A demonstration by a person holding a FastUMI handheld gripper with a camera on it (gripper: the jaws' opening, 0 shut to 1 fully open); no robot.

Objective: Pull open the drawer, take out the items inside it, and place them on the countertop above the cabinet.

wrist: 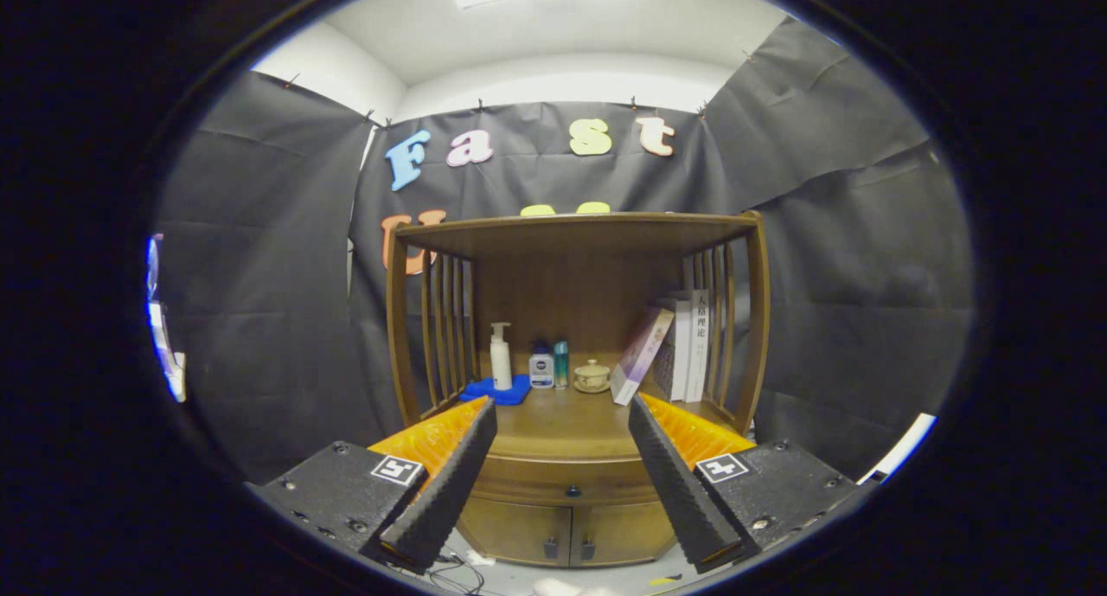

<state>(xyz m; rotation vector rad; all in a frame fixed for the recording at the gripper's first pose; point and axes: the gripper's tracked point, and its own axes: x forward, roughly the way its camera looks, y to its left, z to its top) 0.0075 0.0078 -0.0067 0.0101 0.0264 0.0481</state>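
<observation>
Gripper view shows the drawer (566, 482) shut below the countertop (562, 423), its small knob (572, 491) between and well beyond the fingers. I judge a wide grab could slip off so small a knob. The gripper (562, 479) gapes wide, holding and touching nothing.

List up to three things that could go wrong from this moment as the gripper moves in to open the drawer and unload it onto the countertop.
1. The drawer knob is small, and the open gripper is well short of it; the fingers could close beside it.
2. The countertop already holds a pump bottle, small bottles, a lidded cup and leaning books; placing items deep could topple them.
3. Two door handles below could be grabbed instead.
</observation>
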